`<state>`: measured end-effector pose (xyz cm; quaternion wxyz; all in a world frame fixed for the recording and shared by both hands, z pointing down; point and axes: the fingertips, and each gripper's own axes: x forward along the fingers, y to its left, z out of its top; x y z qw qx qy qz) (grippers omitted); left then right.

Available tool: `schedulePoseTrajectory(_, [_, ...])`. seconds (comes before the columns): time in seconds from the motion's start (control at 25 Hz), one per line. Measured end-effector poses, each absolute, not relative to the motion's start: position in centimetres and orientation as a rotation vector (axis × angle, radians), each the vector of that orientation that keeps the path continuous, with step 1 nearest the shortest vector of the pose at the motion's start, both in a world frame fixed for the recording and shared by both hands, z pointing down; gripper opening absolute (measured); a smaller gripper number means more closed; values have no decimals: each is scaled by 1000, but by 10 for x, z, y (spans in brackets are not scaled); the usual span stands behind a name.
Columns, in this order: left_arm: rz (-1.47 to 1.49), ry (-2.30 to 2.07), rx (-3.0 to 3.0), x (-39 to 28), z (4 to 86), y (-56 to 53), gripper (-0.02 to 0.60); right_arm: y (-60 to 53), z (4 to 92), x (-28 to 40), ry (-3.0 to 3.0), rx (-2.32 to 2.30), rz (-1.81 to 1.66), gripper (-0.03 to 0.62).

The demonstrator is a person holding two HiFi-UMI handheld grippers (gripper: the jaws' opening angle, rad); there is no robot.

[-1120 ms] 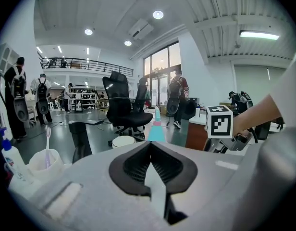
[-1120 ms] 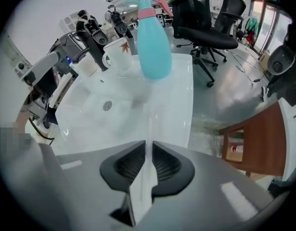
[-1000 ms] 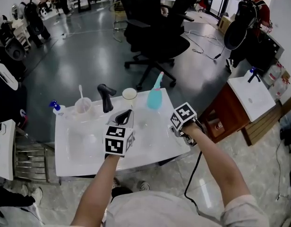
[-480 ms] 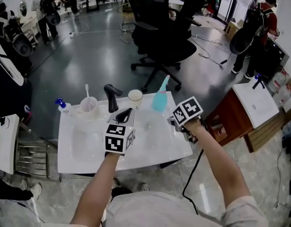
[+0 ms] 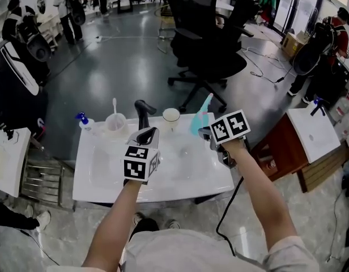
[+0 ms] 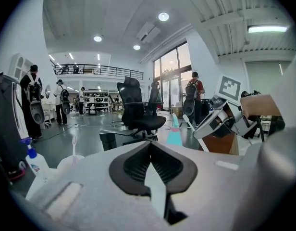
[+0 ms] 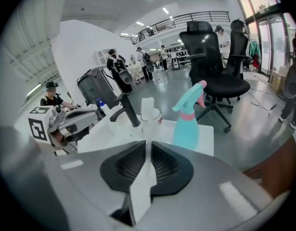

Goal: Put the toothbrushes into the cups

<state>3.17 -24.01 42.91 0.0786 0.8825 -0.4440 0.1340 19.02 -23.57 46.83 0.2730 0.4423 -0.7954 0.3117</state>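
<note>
Right gripper (image 7: pixel 147 143) clamped on white toothbrush (image 7: pixel 147 105), head up. Bring it over empty cup (image 5: pixel 171 116) just right of faucet (image 5: pixel 143 112). Hold it upright, lower handle inside rim, then release. Left gripper (image 6: pixel 149 146) has jaws together, empty.

- Counter (image 5: pixel 95 188) w/ basin (image 5: pixel 106 166) sunk in its top, centre-left.
- Along back edge, L to R: pump bottle (image 5: pixel 84 120), left cup (image 5: pixel 115 123), faucet (image 5: pixel 143 113), right cup (image 5: pixel 171 117), spray bottle (image 5: pixel 201 118).
- Toothbrush (image 5: pixel 114 105) stands in left cup.
- Left gripper (image 5: pixel 147 136) over basin, just in front of faucet.
- Right gripper (image 5: pixel 206 134) over counter's R part, in front of spray bottle, beside right cup.
- Second toothbrush (image 7: pixel 147 107) between right gripper's jaws, tip toward right cup.
- Office chair (image 5: pixel 205 44) on floor behind counter.
- Second sink (image 5: pixel 313 132) on wooden cabinet (image 5: pixel 279 149), R of counter, apart from it.
- Metal rack (image 5: pixel 41 180) L of counter.
</note>
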Motion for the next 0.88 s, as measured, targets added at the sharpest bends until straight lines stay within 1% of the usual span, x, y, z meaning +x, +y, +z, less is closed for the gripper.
schedulePoseTrajectory(0.28, [402, -1393, 2592, 8, 427, -245, 3, -260, 434, 157, -2280, 1220, 757, 38])
schedulePoseTrajectory(0.88, [431, -1409, 2566, -25, 436, -294, 3, -330, 410, 119, -2391, 1367, 631, 38])
